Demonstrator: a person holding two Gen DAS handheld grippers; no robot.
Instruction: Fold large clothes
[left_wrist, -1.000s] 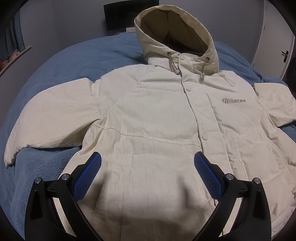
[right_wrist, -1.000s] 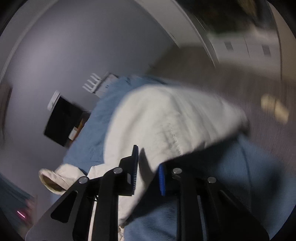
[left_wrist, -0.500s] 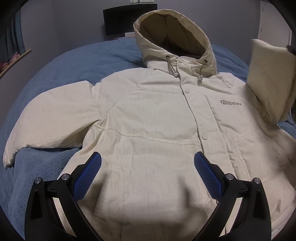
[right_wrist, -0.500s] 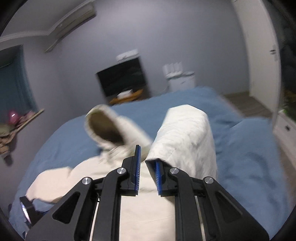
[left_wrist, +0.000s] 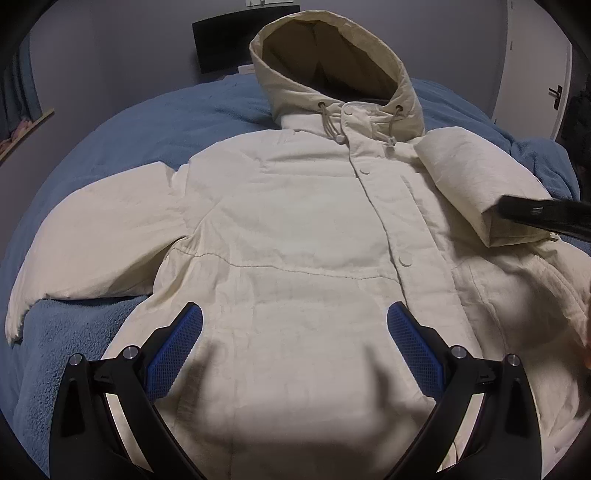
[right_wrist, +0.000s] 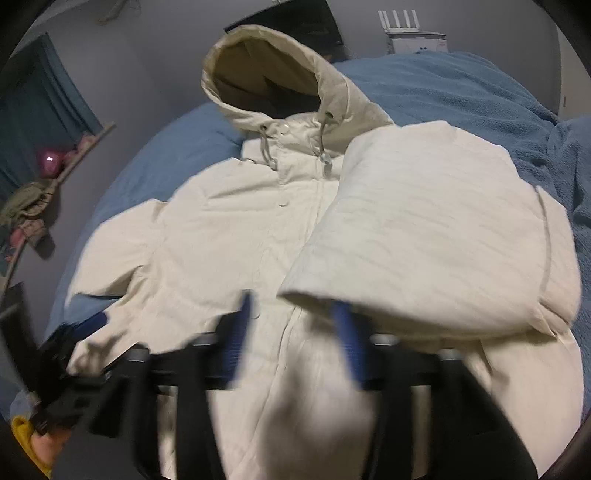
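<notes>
A cream hooded jacket (left_wrist: 295, 229) lies front up on a blue bed, hood at the far end. Its right sleeve (left_wrist: 476, 184) is folded in across the chest; it also shows in the right wrist view (right_wrist: 436, 243). The left sleeve (left_wrist: 99, 236) lies spread out to the side. My left gripper (left_wrist: 295, 339) is open and empty over the jacket's lower front. My right gripper (right_wrist: 295, 332) is motion-blurred, its jaws apart just in front of the folded sleeve's cuff; part of it shows in the left wrist view (left_wrist: 546, 214).
The blue fleece blanket (left_wrist: 155, 125) covers the bed. A dark screen (left_wrist: 229, 37) stands behind the hood by a grey wall. A door (left_wrist: 535, 62) is at the right. A shelf with clutter (right_wrist: 33, 199) is at the left.
My right gripper carried the right sleeve up and over onto the chest, then opened and let it go. The left gripper has stayed put.
</notes>
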